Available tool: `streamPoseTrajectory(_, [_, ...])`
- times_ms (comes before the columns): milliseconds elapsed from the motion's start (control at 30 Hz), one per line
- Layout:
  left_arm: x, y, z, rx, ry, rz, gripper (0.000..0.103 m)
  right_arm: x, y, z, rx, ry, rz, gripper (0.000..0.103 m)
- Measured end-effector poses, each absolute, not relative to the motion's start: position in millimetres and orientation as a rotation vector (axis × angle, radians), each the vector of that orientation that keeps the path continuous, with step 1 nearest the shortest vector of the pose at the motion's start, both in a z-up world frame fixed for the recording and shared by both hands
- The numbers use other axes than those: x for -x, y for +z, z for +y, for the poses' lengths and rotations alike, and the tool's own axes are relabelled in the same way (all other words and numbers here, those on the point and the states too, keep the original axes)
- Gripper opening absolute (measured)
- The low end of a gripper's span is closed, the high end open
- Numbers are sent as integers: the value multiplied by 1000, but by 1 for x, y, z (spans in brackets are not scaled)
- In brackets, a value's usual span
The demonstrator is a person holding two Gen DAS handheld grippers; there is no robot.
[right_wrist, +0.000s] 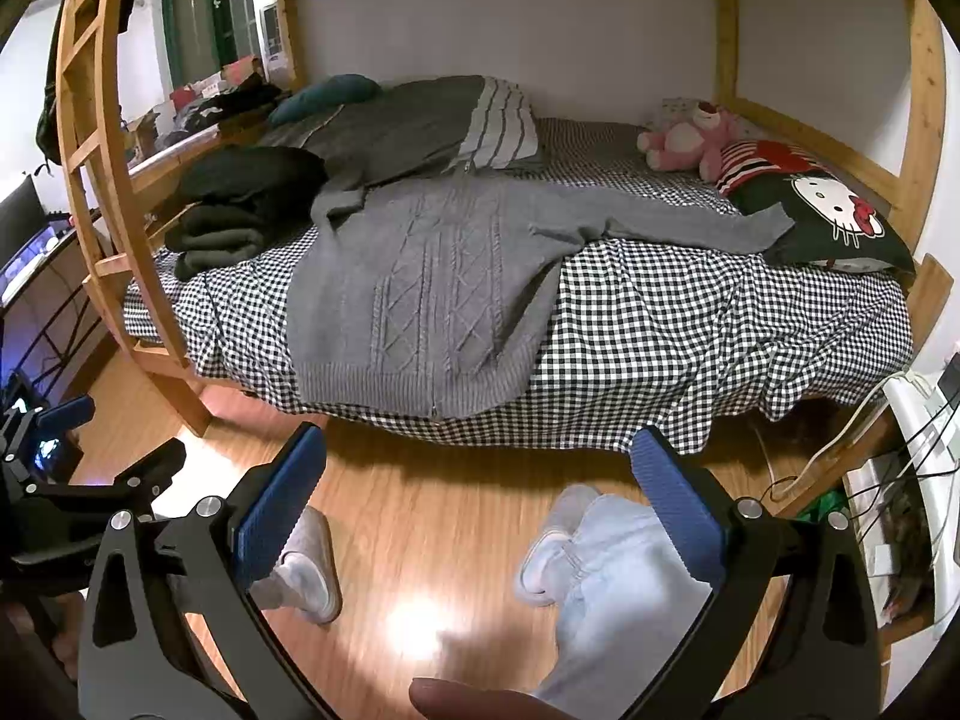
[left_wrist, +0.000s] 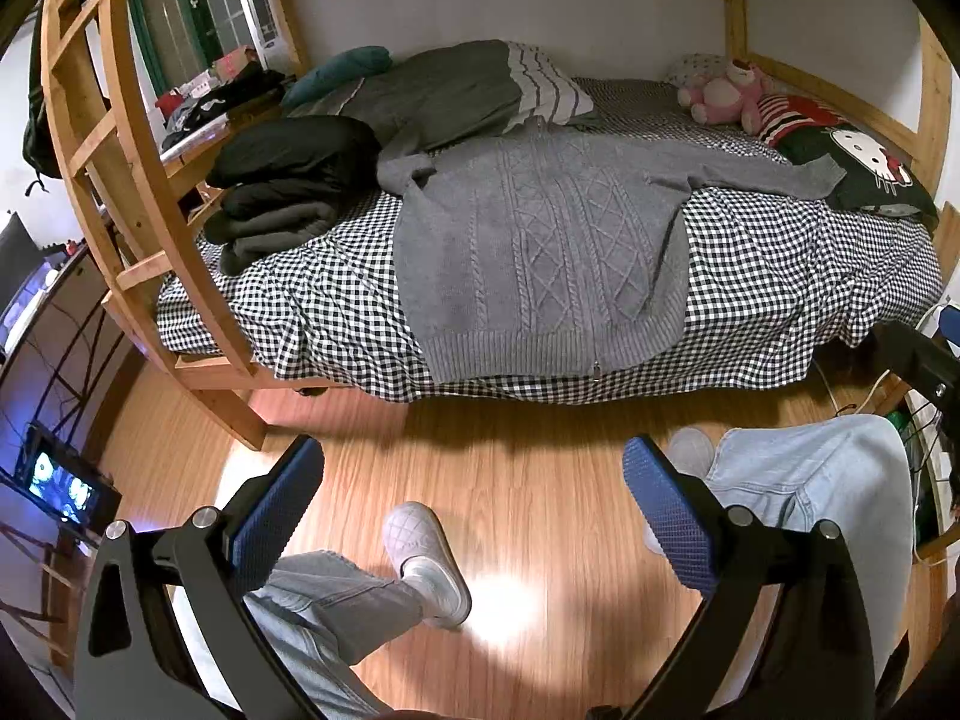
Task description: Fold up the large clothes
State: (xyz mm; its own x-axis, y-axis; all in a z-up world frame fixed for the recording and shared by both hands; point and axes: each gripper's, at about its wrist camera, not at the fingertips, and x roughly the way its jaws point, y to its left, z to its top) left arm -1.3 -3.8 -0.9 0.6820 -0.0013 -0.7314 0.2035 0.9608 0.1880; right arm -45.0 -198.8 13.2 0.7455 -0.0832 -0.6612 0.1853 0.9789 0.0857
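Cable-knit grey cardigan [left_wrist: 540,252] flat on checked sheet [left_wrist: 780,276]

One grey cardigan [left_wrist: 540,252], one plush toy [left_wrist: 720,93], one pile of folded clothes [left_wrist: 282,192].

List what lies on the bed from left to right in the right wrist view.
Stack of folded dark clothes → grey cable-knit cardigan → pink plush toy → Hello Kitty pillow.
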Motion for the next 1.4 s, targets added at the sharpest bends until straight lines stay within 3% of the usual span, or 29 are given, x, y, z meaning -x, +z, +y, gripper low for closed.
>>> streamPoseTrajectory(1400, [-9,-8,-6,-274,-110,829,98,38,4,-199,-167,-127,727,100])
